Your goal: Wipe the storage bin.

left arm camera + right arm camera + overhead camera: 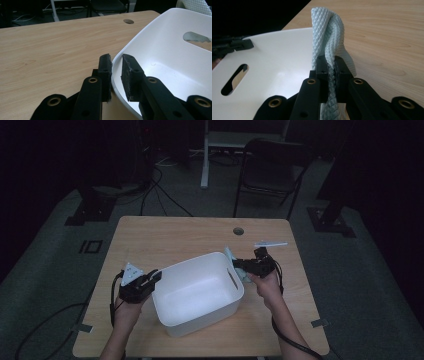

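Note:
A white plastic bin (pixel 195 262) stands in the middle of the wooden table (pixel 165 235). My left gripper (pixel 156 276) is at the bin's left wall. In the left gripper view, the left gripper (pixel 116 58) straddles the bin's rim (pixel 117 56), one pad outside and one inside, shut on it. My right gripper (pixel 237 265) hovers at the bin's right rim. In the right gripper view, the right gripper (pixel 331 63) is shut on a pale blue waffle-weave cloth (pixel 328 30), which stands folded above the jaws beside the bin (pixel 274 55). The bin's inside looks bare.
A second pale blue piece (pixel 270 244) lies on the table behind my right hand. A cable hole (pixel 238 230) sits near the far edge. The bin has a handle slot (pixel 197 37) in its right wall. A dark chair (pixel 272 170) and cables are on the floor beyond.

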### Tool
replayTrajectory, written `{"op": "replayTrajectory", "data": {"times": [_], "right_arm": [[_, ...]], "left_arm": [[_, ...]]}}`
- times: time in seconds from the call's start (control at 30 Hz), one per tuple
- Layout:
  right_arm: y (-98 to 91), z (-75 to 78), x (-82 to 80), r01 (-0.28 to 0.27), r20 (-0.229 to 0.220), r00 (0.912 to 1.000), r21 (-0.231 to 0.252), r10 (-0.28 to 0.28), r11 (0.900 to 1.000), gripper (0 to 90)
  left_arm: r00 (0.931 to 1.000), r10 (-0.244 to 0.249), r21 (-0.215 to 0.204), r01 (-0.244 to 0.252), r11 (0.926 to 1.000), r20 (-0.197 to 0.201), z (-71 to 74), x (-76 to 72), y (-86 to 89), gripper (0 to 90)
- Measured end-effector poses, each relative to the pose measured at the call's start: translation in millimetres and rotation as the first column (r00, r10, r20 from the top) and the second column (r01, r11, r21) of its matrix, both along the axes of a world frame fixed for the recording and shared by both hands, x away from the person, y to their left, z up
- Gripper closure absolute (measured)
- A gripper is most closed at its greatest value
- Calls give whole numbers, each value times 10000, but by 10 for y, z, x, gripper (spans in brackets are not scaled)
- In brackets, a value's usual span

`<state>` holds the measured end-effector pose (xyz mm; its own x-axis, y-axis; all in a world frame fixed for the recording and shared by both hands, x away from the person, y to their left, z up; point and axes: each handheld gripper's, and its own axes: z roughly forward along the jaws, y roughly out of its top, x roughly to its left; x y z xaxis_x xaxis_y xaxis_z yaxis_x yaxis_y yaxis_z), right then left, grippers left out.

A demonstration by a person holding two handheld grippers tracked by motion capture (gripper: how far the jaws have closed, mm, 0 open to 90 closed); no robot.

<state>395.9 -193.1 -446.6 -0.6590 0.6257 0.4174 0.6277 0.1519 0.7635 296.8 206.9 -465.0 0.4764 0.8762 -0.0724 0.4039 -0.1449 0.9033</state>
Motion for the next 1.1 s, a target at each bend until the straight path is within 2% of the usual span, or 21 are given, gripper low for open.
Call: {"op": "replayTrajectory", "data": {"times": [0.1, 0.17, 0.2, 0.27, 0.33, 0.4, 0.47, 0.5, 0.57, 0.63, 0.8, 0.9, 1.03, 1.07, 1.1], "right_arm": [[26, -131, 72, -143, -370, 9992, -51, 141, 9999, 847], [5, -193, 96, -139, -467, 9988, 234, 150, 9996, 847], [7, -216, 103, -148, -467, 9988, 178, 156, 9997, 847], [68, -279, 111, -124, -575, 9983, -534, 93, 9985, 847], [71, -339, 125, -21, -696, 9976, -507, -15, 9987, 846], [49, -364, 131, 82, -738, 9972, -285, -103, 9996, 846], [41, -362, 126, 135, -715, 9973, -300, -156, 9995, 845], [-5, -314, 90, 334, -502, 9981, -451, -357, 9984, 845], [-39, -289, 72, 434, -418, 9981, -464, -453, 9980, 845], [-189, -211, -2, 633, -253, 9976, -229, -639, 9977, 845], [-418, -123, -197, 727, -26, 9973, -256, -728, 9970, 844], [-558, -87, -332, 779, 57, 9969, 12, -779, 9970, 844], [-662, -76, -531, 599, 118, 9981, 206, -601, 9980, 843], [-662, -76, -531, 599, 118, 9981, 206, -601, 9980, 843], [-669, -97, -617, 472, 80, 9988, 192, -474, 9987, 842]], "left_arm": [[10000, 49, -2, -49, 10000, -6, 0, -1, -5, 777], [10000, 71, 8, -71, 10000, -10, 1, -2, -7, 778], [10000, 77, 5, -77, 10000, -7, 0, -2, -7, 778], [10000, 66, 12, -66, 10000, -8, 1, -2, -6, 777], [10000, 46, -2, -46, 10000, -1, 0, -2, -4, 777], [10000, 1, 18, -1, 10000, 9, 0, -3, -6, 777], [10000, 4, 18, -4, 10000, 7, 0, -4, -8, 777], [10000, -30, -9, 30, 10000, 14, -2, -3, -5, 777], [10000, -32, -19, 33, 10000, 14, -2, -3, -5, 777], [10000, -51, -25, 51, 10000, 23, -3, -2, -2, 777], [10000, -42, -55, 42, 10000, 30, -5, -3, -1, 776], [10000, -36, -71, 36, 10000, 37, -7, -3, -1, 776], [10000, -50, -49, 50, 10000, 57, -7, -4, 0, 776], [10000, -50, -49, 50, 10000, 57, -7, -4, 0, 776], [10000, -34, -54, 34, 10000, 58, -7, -5, -2, 776]]}}
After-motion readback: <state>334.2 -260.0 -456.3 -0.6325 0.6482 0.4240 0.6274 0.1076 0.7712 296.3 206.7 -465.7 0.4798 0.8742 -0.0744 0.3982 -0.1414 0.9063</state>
